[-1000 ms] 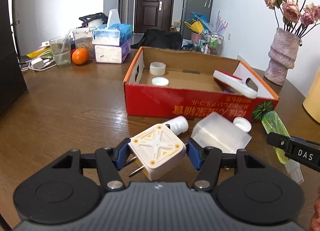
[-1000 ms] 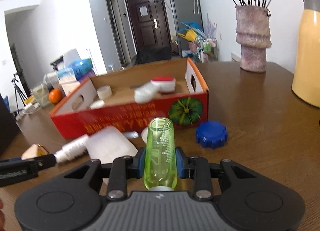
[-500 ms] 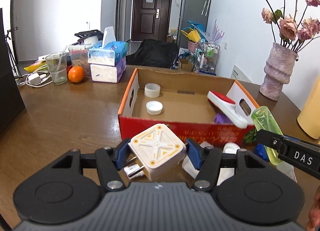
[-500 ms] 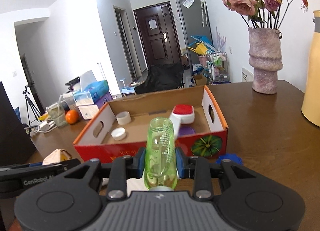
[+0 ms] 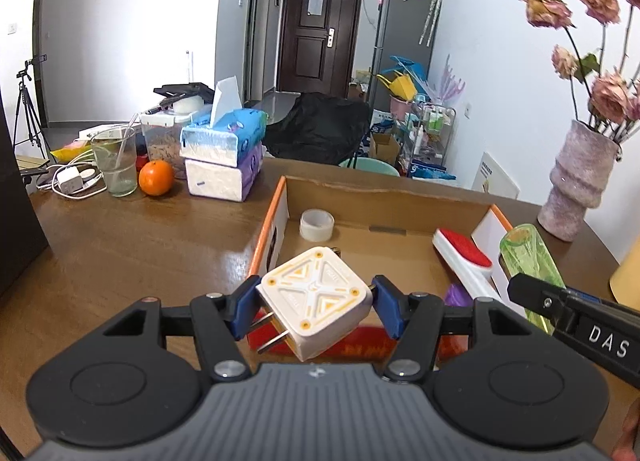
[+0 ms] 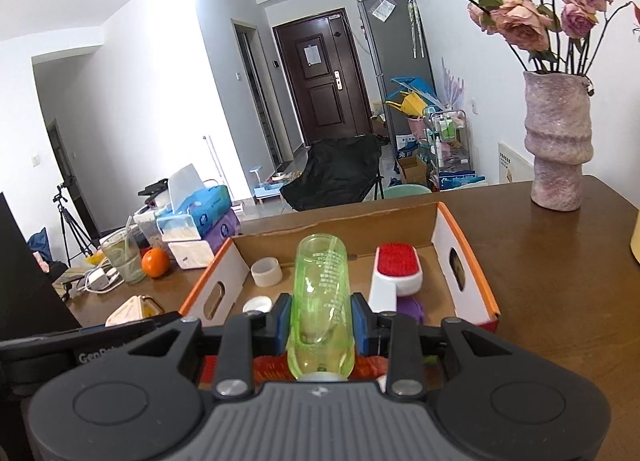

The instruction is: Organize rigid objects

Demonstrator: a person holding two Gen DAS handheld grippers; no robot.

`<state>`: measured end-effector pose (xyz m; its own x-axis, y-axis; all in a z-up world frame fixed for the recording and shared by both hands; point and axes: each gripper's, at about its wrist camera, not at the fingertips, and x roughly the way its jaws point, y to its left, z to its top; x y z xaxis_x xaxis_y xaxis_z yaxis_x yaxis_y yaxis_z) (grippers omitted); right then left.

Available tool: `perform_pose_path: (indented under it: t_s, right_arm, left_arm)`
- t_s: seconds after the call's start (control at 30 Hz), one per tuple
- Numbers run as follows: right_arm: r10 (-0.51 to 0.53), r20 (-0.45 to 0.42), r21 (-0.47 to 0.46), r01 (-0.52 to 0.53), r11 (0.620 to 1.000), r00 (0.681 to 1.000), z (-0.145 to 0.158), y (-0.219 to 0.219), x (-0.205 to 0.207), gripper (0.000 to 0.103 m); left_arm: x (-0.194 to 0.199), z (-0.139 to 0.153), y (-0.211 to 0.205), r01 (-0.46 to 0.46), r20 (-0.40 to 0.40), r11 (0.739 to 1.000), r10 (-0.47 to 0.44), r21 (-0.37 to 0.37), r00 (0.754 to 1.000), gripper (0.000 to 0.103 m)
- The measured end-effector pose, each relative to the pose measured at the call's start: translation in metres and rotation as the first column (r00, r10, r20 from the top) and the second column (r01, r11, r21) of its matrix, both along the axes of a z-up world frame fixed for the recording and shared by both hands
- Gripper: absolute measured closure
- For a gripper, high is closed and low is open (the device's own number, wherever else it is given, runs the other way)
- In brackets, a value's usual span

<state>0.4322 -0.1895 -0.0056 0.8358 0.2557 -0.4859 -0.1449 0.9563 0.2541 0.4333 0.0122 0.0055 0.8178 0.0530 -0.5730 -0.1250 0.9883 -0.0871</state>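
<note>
My left gripper [image 5: 313, 307] is shut on a white and yellow plug adapter [image 5: 314, 301] and holds it over the near left wall of the red cardboard box [image 5: 274, 221]. My right gripper [image 6: 320, 321] is shut on a clear green bottle [image 6: 322, 301] and holds it over the box's near edge [image 6: 468, 261]. Inside the box lie a tape roll [image 5: 317, 224], a red and white brush [image 5: 464, 261], a white cap [image 6: 257, 304] and a purple item [image 6: 412, 309]. The bottle also shows at the right of the left wrist view [image 5: 528, 261].
On the brown table [image 5: 120, 253] at the far left stand tissue boxes [image 5: 224, 157], an orange [image 5: 156, 178], a glass [image 5: 114, 165] and a charger with cables [image 5: 70, 181]. A pink vase with roses [image 6: 558, 149] stands at the far right. A yellow jug [image 5: 628, 273] is at the right edge.
Both grippers have risen from table level and moved forward over the box with their objects. The items left on the table in front of the box have dropped out of view.
</note>
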Motion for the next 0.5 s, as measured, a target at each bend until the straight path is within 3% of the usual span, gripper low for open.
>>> perform_pose_path:
  t_s: [0.5]
  right_arm:
    - [-0.005, -0.025, 0.01, 0.006, 1.0, 1.0, -0.007, 0.018, 0.07, 0.073]
  left_arm:
    - [0.064, -0.01, 0.015, -0.064, -0.009, 0.998, 0.064, -0.011, 0.998, 0.041]
